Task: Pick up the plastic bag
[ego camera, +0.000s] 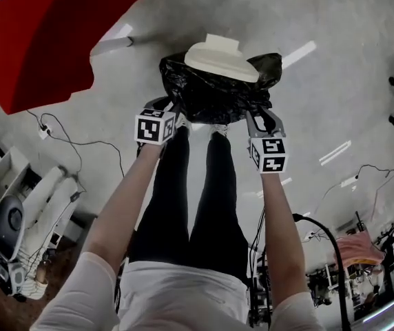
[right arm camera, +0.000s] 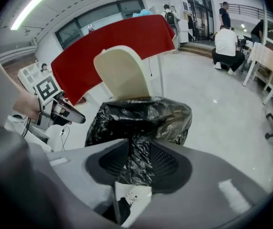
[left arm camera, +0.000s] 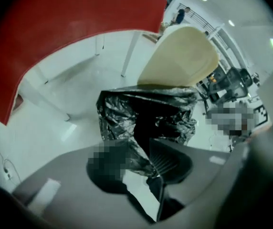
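At far left of the head view, a red-covered table [ego camera: 38, 33] stands over the pale floor [ego camera: 321, 102].

Left gripper [ego camera: 171, 109]: it points steeply down at the near left edge of the black plastic bag [ego camera: 218, 92]. In the left gripper view its jaws [left arm camera: 143, 161] stand partly apart. A fold of the bag's [left arm camera: 146, 113] film runs down between them and lies against the ribbed right pad [left arm camera: 167, 159]. The left pad is masked by a mosaic patch, and no firm pinch is evident.

Bag: it sits on the floor ahead of the person's feet, crumpled, mouth upward. A cream moulded shell [ego camera: 221, 57] sits at its far rim.

Right gripper [ego camera: 264, 116]: it is at the bag's near right edge, also angled down. In the right gripper view its jaws [right arm camera: 136, 163] are about half open. A gathered strand of the bag [right arm camera: 136, 116] fills the gap and touches both ribbed pads [right arm camera: 112, 159]. Clamping is not confirmed.
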A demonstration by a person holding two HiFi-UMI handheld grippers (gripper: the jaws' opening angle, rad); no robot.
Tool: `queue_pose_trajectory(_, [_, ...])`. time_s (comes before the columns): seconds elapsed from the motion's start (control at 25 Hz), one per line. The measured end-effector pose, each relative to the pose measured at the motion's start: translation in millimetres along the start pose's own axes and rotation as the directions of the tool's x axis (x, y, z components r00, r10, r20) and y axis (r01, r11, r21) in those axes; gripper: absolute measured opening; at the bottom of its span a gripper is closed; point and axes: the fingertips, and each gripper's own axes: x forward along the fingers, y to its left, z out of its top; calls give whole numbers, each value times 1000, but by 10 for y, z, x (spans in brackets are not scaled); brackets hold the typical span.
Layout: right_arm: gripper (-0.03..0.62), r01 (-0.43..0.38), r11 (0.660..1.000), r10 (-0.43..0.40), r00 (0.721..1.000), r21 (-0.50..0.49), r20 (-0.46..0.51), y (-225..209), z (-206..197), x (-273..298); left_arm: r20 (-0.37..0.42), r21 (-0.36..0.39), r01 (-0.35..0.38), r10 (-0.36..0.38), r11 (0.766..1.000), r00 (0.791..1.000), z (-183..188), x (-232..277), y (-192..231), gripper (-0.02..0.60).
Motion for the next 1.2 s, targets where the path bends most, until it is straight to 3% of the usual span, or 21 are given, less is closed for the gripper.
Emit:
queue_pose_trajectory(0.24, [312, 67, 998, -69, 991, -16, -113, -295, -433, 556, -23, -118, -28, 25, 993, 999, 19, 477, 139, 281])
queue_pose_trajectory(0.4, [331, 35, 999, -41, 985, -35, -168, -327, -623, 841, -61, -100, -42, 36, 994, 997, -41, 744, 204, 296])
queue_pose_trajectory(0.48, [285, 14, 1000, -17, 983, -21, -184, -310, -666, 901, -79, -94, -62, 54, 994, 995, -91, 778, 265, 255])
queue_pose_trajectory(0.56, [172, -13, 1000, 11, 983, -12, -183, -265, -664, 907, -85, -97, -68, 60, 993, 995, -141, 765, 301, 135])
queue_pose_trajectory(0.68, [31, -67, 998, 61, 981, -23, -185, -147, -671, 888, -76, -84, -44, 38, 995, 996, -187, 743, 283, 103])
queue_pose_trajectory(0.84, [9, -92, 996, 89, 982, -10, -167, -88, -621, 815, -57, -69, -24, 21, 997, 998, -165, 682, 261, 84])
queue_pose_trajectory(0.92, [7, -97, 995, 97, 984, 6, -150, -68, -552, 719, -46, -56, -23, 21, 998, 999, -154, 598, 228, 6])
queue_pose_trajectory(1.2, [6, -119, 993, 121, 984, 21, -131, 121, -334, 195, -26, -5, -10, 9, 1000, 1000, -195, 39, 58, 6])
